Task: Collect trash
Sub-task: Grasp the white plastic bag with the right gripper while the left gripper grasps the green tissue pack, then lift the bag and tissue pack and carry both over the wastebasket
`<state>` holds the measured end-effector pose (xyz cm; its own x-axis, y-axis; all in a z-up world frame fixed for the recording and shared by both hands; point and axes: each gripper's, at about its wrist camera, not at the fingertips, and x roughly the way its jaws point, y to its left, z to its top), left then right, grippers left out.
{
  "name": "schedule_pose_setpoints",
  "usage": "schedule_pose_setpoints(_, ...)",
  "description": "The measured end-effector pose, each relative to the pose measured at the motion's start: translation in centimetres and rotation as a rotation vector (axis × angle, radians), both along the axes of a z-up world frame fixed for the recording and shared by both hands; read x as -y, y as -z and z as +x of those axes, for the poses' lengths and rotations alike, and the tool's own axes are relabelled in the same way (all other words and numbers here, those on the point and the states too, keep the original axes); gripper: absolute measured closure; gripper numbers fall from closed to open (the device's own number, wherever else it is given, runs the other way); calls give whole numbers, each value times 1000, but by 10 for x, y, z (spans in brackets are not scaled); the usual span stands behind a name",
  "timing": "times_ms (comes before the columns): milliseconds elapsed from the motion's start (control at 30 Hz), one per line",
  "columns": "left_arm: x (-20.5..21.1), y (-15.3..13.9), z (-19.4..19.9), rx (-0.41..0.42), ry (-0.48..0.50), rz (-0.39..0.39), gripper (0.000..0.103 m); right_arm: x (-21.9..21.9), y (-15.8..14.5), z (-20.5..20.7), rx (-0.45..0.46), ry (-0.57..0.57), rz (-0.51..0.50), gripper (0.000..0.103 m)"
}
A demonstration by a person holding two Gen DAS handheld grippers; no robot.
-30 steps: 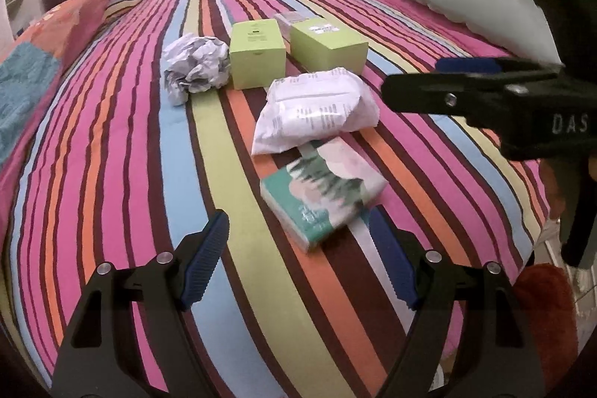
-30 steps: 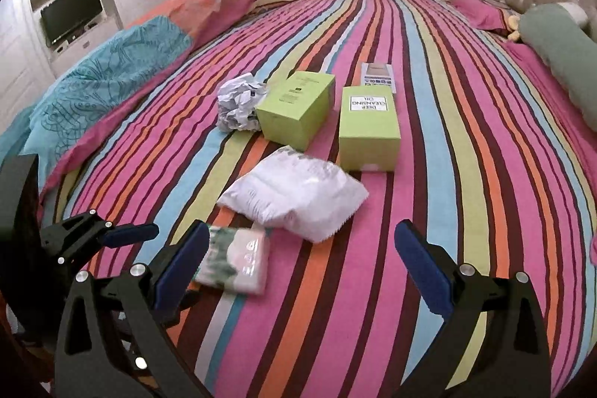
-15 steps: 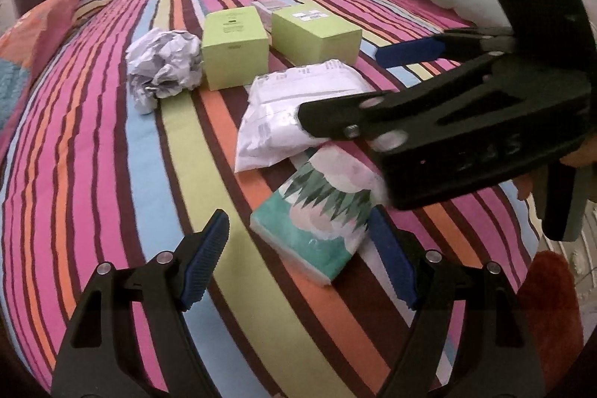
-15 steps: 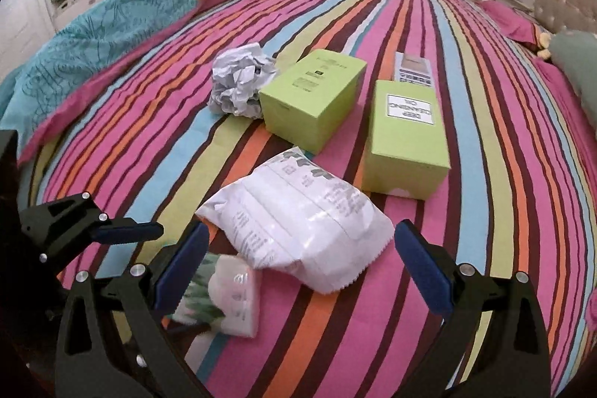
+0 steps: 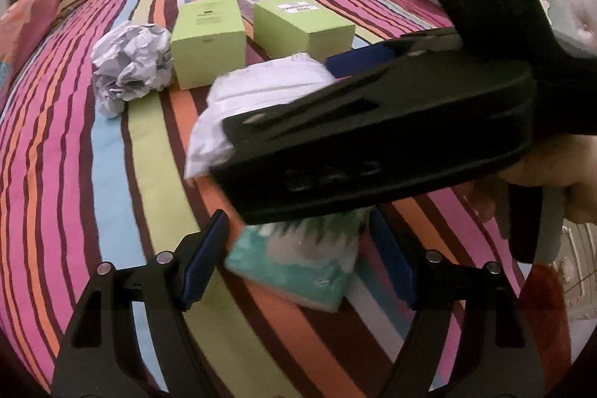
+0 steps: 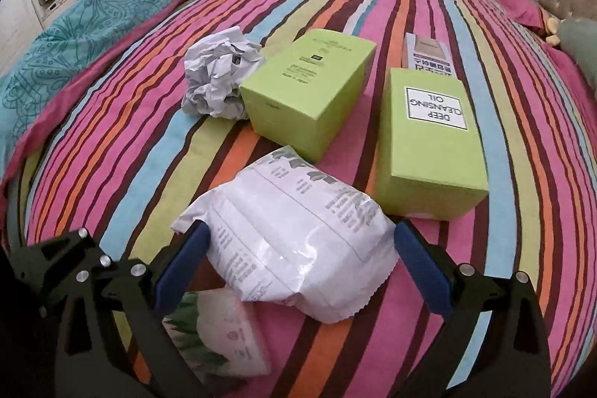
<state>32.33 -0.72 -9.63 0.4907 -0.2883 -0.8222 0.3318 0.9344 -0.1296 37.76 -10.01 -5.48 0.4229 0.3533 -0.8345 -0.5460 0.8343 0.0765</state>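
Closer than a second ago, the right gripper [image 6: 298,263] now straddles the white crinkled plastic pouch [image 6: 294,241] at lower centre, jaws wide, gripping nothing. Left gripper [image 5: 298,260], also wide open, brackets the teal tissue pack [image 5: 298,267], unclamped, on the striped bedspread [image 5: 112,174].

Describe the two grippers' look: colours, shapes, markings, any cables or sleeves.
Both match. The left gripper and the right gripper have matte black angular fingers with triangular cutouts, silver screw heads and blue pads. The right gripper's black body carries embossed lettering, too blurred to read. No cables or sleeves show; a bare hand holds it.
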Motion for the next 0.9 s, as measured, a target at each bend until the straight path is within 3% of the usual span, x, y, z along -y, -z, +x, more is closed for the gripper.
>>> schedule_pose_setpoints(100,6,1,0,3,9,7,27,0,1,1,-14,2,4,11)
schedule_pose_setpoints(233,6,4,4,-15,-13,10,27,1,2,2,-52,5,45,29)
schedule_pose_setpoints(333,6,5,4,-14,-40,34,39,-2,1,-1,-60,6,64,38)
schedule_pose_setpoints(400,1,3,3,-13,-77,28,49,-3,0,-4,-55,15,65,40)
schedule_pose_setpoints(533,-15,-1,-6,-13,-171,-24,50,1,-3,-10,-51,45,90,45)
schedule_pose_setpoints(900,-49,-17,-52,23,-290,-94,50,48,-15,-49,-13,196,215,46)
